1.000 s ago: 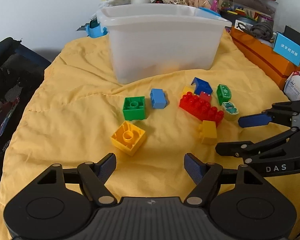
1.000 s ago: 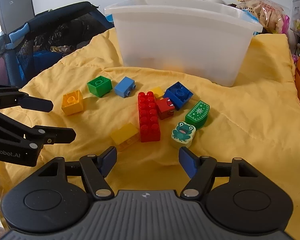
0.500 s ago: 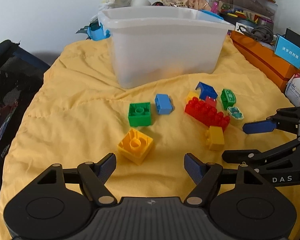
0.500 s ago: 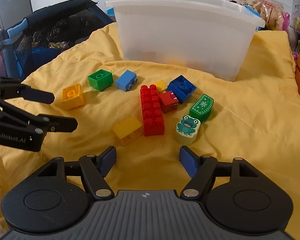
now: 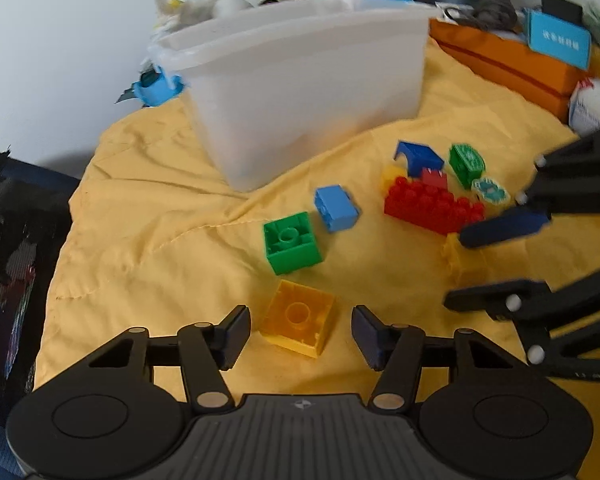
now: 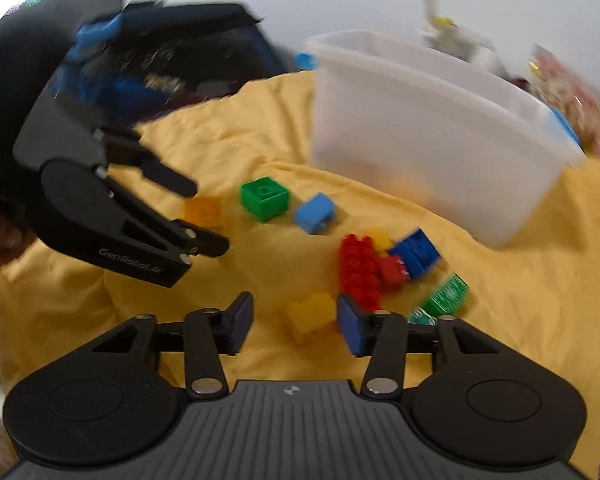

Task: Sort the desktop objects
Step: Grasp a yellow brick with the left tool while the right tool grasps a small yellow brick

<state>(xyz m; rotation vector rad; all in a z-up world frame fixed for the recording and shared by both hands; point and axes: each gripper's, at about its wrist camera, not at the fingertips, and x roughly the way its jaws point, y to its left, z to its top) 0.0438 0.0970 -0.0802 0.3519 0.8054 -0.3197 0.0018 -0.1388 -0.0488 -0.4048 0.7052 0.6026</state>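
Between our left gripper's point(image 5: 300, 334) spread fingers lies a yellow square block point(image 5: 298, 318), stud up; a small yellow brick point(image 6: 310, 317) sits between our right gripper's point(image 6: 296, 328).

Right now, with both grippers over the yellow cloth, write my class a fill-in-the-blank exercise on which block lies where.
1. Between the open left gripper fingers lies a square ____ block.
2. The square green block sits beside a small light ____ block.
3. The long studded brick is ____.
4. Behind the blocks stands a translucent white plastic ____.

Missing words: yellow; blue; red; bin
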